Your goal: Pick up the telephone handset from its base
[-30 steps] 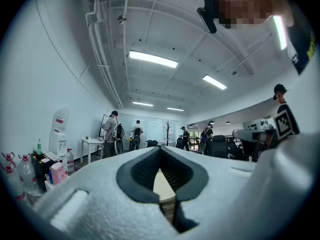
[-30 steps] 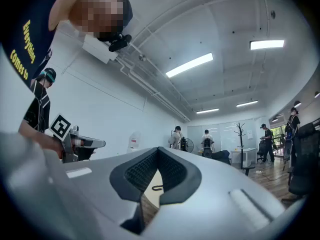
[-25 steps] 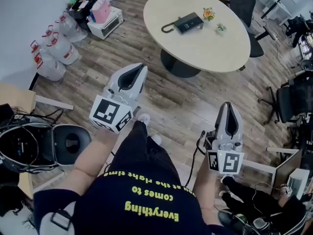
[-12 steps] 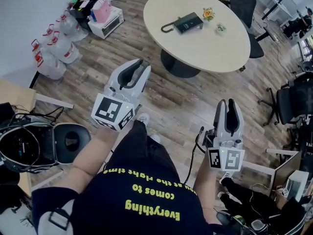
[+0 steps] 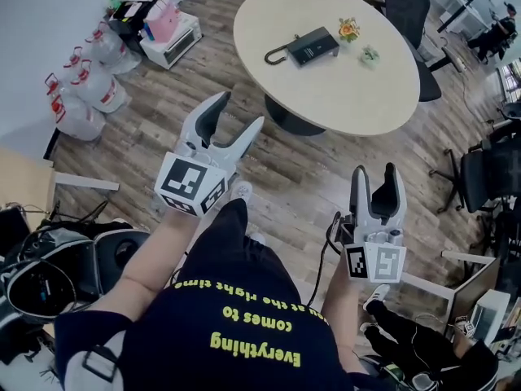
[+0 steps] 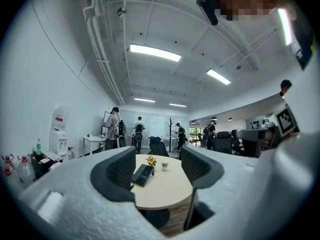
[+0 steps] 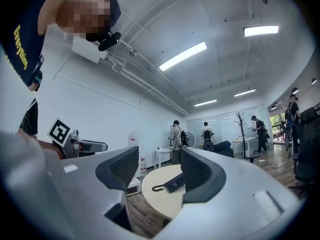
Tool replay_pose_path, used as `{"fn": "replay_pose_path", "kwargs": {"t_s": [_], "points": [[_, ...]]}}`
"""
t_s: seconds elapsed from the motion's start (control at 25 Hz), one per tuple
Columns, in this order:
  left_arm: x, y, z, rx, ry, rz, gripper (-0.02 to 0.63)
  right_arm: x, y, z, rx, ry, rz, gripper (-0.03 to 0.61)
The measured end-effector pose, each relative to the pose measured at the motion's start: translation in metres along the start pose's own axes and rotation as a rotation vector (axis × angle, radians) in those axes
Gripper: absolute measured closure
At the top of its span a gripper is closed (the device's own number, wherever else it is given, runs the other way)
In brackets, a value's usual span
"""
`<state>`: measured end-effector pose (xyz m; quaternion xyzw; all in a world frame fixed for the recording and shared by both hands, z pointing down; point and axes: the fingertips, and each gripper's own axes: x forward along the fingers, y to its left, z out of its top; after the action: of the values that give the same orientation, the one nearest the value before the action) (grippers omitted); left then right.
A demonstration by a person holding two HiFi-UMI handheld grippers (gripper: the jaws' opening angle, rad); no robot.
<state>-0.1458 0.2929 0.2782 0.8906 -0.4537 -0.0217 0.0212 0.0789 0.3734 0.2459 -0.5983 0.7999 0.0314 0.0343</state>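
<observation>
The black telephone (image 5: 311, 41) lies on the round beige table (image 5: 350, 88), a curled cord end sticking out at its left. It is too small to tell handset from base. Both grippers hover over the wooden floor, well short of the table and pointing at it. The jaws of my left gripper (image 5: 238, 112) are opening, and nothing is between them. My right gripper (image 5: 374, 172) is opening too, and its gap holds nothing. Between the jaws, far off, the telephone (image 6: 142, 175) shows in the left gripper view, and the telephone (image 7: 175, 183) in the right gripper view.
A small flower pot (image 5: 348, 28) and a tiny plant (image 5: 369, 51) stand by the telephone. Water bottles (image 5: 77, 96) and a white box (image 5: 171, 39) line the left wall. Office chairs (image 5: 405, 6) stand behind the table and at the right. Several people stand far back (image 6: 112, 126).
Both grippers went from shut to wide open. Both hands moved forward toward the round table.
</observation>
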Motion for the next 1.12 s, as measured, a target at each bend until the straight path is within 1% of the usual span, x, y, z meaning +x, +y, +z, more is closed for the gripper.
{"fn": "replay_pose_path", "kwargs": {"t_s": [0.28,0.44,0.52,0.76,0.96,1.12], "points": [[0.077,0.061,0.006,-0.004,-0.015,-0.020,0.322,0.092,-0.022,0.005,-0.016,-0.021,-0.019,0.302],[0.115,0.092,0.008,-0.002,-0.011,-0.051,0.322,0.143,-0.020,0.000,-0.005,-0.011,0.013,0.289],[0.131,0.106,0.009,0.000,-0.015,-0.061,0.322,0.163,-0.019,-0.005,-0.004,-0.009,0.015,0.287],[0.163,0.144,0.004,-0.017,-0.004,-0.063,0.322,0.204,-0.020,-0.016,-0.006,0.011,-0.002,0.288],[0.184,0.159,-0.010,-0.044,0.024,-0.057,0.322,0.225,-0.037,-0.024,-0.005,0.030,-0.026,0.291],[0.202,0.168,-0.017,-0.043,0.037,-0.037,0.322,0.246,-0.054,-0.031,-0.004,0.021,-0.035,0.316]]}}
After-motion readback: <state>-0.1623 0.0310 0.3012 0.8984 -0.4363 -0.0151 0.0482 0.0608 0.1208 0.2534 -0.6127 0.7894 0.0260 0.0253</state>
